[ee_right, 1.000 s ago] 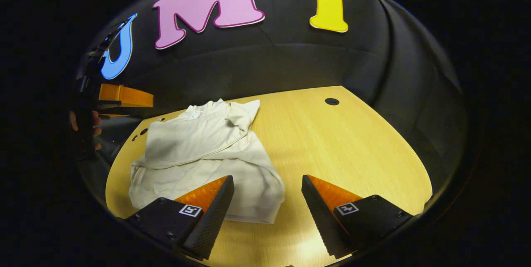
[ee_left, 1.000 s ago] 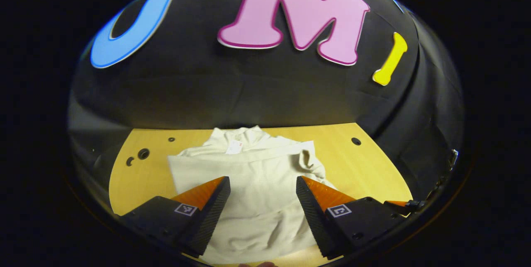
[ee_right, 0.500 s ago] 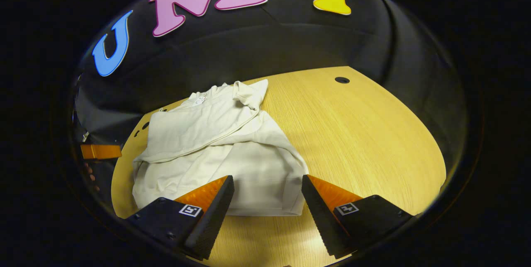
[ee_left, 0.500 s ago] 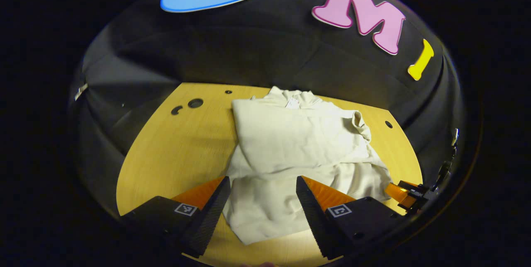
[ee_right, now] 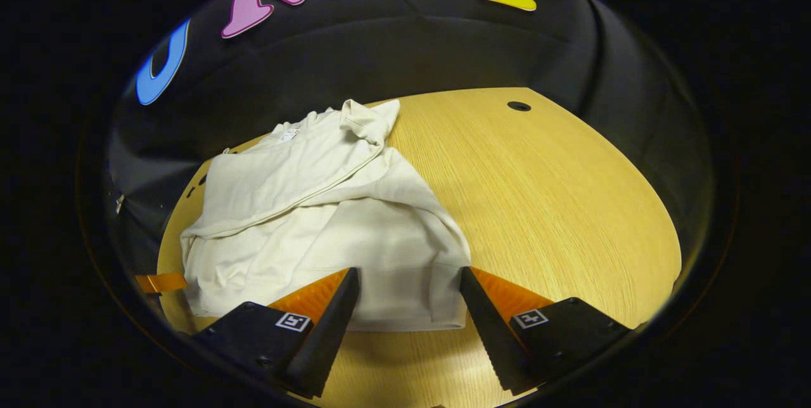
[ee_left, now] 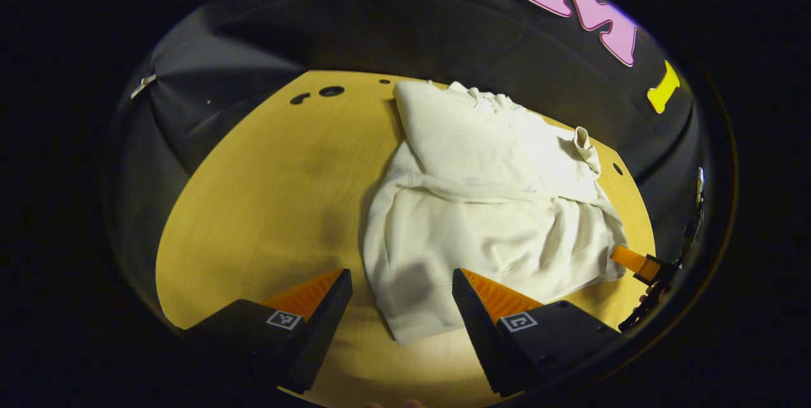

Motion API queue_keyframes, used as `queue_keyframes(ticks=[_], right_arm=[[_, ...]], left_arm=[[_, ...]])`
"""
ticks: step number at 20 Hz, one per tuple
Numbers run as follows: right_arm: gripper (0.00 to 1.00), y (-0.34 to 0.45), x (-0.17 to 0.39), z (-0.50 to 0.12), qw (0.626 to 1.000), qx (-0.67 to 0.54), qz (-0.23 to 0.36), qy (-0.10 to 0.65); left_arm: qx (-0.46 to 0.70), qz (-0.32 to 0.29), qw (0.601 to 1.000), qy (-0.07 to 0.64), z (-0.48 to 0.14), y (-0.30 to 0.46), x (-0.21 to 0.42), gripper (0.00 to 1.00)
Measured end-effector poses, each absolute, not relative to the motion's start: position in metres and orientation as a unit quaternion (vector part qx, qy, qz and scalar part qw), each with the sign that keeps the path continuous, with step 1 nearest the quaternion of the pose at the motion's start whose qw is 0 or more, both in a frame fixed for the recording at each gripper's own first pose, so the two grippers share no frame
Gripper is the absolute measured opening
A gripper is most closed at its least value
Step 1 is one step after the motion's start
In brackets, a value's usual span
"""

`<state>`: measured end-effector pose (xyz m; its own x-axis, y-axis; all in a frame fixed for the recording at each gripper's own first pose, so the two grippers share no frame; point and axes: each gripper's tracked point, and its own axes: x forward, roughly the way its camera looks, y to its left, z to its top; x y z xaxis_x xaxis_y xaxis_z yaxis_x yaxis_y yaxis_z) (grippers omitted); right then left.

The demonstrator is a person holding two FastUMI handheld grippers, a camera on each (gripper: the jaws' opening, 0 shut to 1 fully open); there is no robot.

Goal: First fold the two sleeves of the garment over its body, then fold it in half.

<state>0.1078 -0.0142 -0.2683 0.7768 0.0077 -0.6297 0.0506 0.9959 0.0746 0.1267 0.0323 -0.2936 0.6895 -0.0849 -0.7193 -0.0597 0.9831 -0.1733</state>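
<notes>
Garment (ee_left: pixel 488 205) lies sleeves-folded as both spread-fingered, empty grippers, left gripper (ee_left: pixel 402 287) and right gripper (ee_right: pixel 410 284), have descended to its hem corners for the halving fold.

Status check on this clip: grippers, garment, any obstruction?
Left gripper open, holding nothing. Right gripper open over the hem, holding nothing. Cream garment flat on the table, sleeves folded over its body, half-fold not yet done. Nothing in the way.

small white neck tag on garment (ee_left: pixel 488 102), too small to read, no other legible text

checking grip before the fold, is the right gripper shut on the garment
No, the right gripper stands open, its fingers spread over the garment hem.
</notes>
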Motion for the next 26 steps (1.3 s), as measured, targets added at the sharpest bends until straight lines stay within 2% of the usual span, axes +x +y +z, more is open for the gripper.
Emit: queue_keyframes(ticks=[6,7,8,10,13,23,26], right_arm=[[0.99,-0.014,0.107,-0.279,0.938,0.031,-0.011,0.346],[0.99,-0.014,0.108,-0.28,0.938,0.027,-0.015,0.346],[0.99,-0.015,0.109,-0.281,0.938,0.022,-0.02,0.344],[1.0,-0.016,0.109,-0.283,0.938,0.007,-0.026,0.346],[1.0,-0.016,0.11,-0.281,0.938,0.016,-0.036,0.346],[0.97,-0.033,0.113,-0.274,0.942,0.021,-0.075,0.325],[0.96,-0.038,0.111,-0.286,0.931,0.039,-0.076,0.355]], left_arm=[[-0.06,0.0,0.913,0.403,-0.313,0.026,0.123,0.99],[-0.045,0.004,0.912,0.407,-0.317,0.026,0.121,0.92],[-0.026,0.009,0.912,0.408,-0.319,0.026,0.121,0.99],[-0.015,0.009,0.914,0.405,-0.317,0.018,0.12,1.0],[-0.019,0.015,0.914,0.406,-0.318,0.015,0.122,0.95],[-0.02,0.016,0.913,0.407,-0.317,0.014,0.122,0.95],[-0.02,0.016,0.913,0.406,-0.318,0.014,0.122,0.95]])
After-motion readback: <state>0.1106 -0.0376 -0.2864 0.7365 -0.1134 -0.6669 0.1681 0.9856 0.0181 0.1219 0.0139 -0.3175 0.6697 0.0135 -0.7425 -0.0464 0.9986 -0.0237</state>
